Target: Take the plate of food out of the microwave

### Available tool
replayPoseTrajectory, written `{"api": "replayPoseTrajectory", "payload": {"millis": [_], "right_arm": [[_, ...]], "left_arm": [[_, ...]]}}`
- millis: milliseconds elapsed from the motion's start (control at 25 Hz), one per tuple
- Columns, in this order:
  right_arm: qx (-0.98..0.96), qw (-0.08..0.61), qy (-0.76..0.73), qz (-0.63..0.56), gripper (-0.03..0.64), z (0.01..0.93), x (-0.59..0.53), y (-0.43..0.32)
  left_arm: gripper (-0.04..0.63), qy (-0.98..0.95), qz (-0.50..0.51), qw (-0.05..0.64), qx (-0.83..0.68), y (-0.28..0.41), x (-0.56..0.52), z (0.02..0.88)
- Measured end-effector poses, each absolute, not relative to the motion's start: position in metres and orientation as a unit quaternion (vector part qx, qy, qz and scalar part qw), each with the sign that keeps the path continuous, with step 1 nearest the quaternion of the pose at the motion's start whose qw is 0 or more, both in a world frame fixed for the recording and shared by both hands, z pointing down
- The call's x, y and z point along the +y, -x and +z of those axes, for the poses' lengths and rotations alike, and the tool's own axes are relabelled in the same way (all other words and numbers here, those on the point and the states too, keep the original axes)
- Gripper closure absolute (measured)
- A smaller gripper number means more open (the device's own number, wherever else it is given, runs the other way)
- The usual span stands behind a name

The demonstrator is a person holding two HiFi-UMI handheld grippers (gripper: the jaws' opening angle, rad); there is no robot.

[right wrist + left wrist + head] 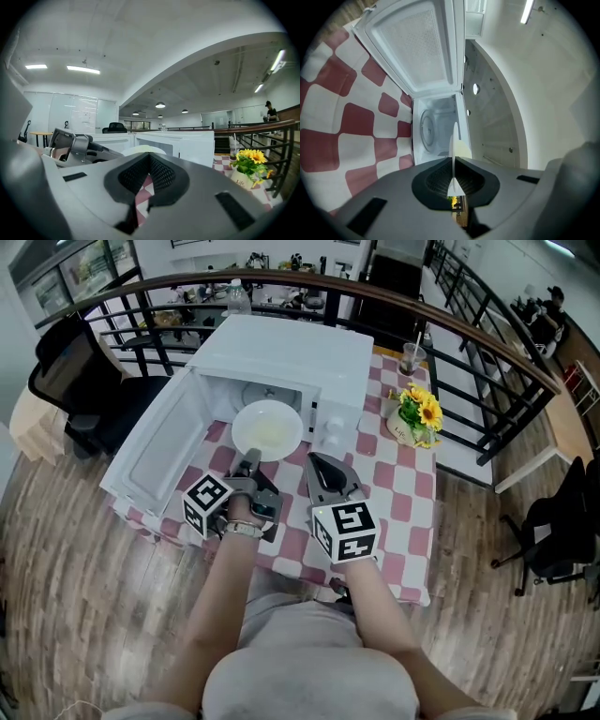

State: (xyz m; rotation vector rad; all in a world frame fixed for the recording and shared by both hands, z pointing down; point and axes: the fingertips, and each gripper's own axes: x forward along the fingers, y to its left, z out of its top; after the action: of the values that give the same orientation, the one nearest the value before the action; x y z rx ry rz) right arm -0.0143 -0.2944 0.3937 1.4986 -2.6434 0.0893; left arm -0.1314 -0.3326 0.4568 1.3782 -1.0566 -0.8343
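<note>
A white plate (267,427) with pale food on it hovers just in front of the open white microwave (291,357), above the checked tablecloth. My left gripper (249,461) is shut on the plate's near rim. In the left gripper view the plate (454,140) shows edge-on, pinched between the jaws of the left gripper (453,178), with the microwave's turntable (425,131) behind it. My right gripper (323,470) hangs beside the plate on its right, shut and holding nothing. The right gripper (150,157) sees the plate (140,150) just past its tips.
The microwave door (155,442) stands swung open to the left. A pot of yellow flowers (415,418) and a drink cup (411,359) stand at the table's right. A black office chair (80,381) is at the far left, and a railing (487,343) curves behind the table.
</note>
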Motion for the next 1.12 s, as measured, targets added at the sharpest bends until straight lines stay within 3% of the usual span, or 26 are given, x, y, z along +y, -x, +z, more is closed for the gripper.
{"api": "replayPoseTrajectory", "payload": {"millis": [1120], "right_arm": [[-0.851, 0.029, -0.523, 0.039, 0.595, 0.39, -0.282, 0.003]], "left_arm": [[0.578, -0.611, -0.352, 0.558, -0.437, 0.105, -0.302, 0.429]]}}
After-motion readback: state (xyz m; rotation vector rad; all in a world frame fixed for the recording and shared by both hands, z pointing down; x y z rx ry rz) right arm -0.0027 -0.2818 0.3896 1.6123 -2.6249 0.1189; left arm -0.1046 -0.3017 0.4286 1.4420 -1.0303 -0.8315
